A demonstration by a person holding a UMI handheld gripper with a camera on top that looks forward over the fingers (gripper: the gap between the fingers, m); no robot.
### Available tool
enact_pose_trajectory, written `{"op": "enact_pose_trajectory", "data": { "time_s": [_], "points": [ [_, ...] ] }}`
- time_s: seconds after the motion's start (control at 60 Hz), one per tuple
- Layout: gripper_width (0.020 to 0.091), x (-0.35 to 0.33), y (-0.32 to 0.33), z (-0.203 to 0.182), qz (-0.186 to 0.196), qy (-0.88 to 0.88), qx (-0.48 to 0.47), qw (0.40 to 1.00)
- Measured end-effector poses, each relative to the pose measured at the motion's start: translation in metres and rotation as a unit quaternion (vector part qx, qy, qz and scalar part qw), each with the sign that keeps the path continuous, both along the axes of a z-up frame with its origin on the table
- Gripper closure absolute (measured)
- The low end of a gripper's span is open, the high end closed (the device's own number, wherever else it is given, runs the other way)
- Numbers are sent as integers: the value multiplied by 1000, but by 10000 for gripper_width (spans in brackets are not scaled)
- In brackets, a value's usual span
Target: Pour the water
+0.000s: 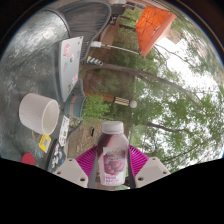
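Note:
A small bottle (112,154) with a white cap and a purple label stands between my gripper's (112,165) magenta pads (87,159). Both fingers press on its sides, and it is lifted and tilted, with trees and sky behind it. A white paper cup (39,112) sits to the left on a table (62,128), beyond and left of the fingers. What the bottle holds cannot be seen.
A grey metal table edge and a chair (72,55) lie to the left. An orange umbrella (155,27) hangs beyond. A brick building (108,78), trees and bright sky fill the rest. Small yellow and red things (41,146) lie near the cup.

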State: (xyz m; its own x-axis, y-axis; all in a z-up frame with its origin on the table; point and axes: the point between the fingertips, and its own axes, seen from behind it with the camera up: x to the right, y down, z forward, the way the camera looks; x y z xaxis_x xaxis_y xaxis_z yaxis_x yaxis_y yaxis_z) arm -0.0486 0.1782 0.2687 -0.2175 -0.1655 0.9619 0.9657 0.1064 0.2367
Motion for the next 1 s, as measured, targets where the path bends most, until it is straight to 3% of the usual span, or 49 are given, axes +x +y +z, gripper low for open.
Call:
{"op": "enact_pose_trajectory", "data": {
  "time_s": [0.067, 0.133, 0.267, 0.35, 0.55, 0.683, 0.783, 0.883, 0.967, 1.0],
  "points": [
    [629, 22, -12, 40, 13, 202, 22, 979],
    [629, 63, -19, 43, 7, 409, 20, 912],
    [627, 95, -11, -47, 12, 713, -96, 694],
    [629, 115, -9, -90, 8, 772, -115, 626],
    [628, 144, 2, -170, -31, 806, -144, 574],
    [628, 140, 3, -190, -44, 791, -162, 589],
    [625, 137, 2, -186, -14, 763, -152, 628],
    [608, 139, 5, -183, -13, 773, -148, 617],
    [503, 143, 2, -189, -20, 776, -160, 610],
    [415, 143, 0, -196, -39, 774, -173, 608]
  ]
}}
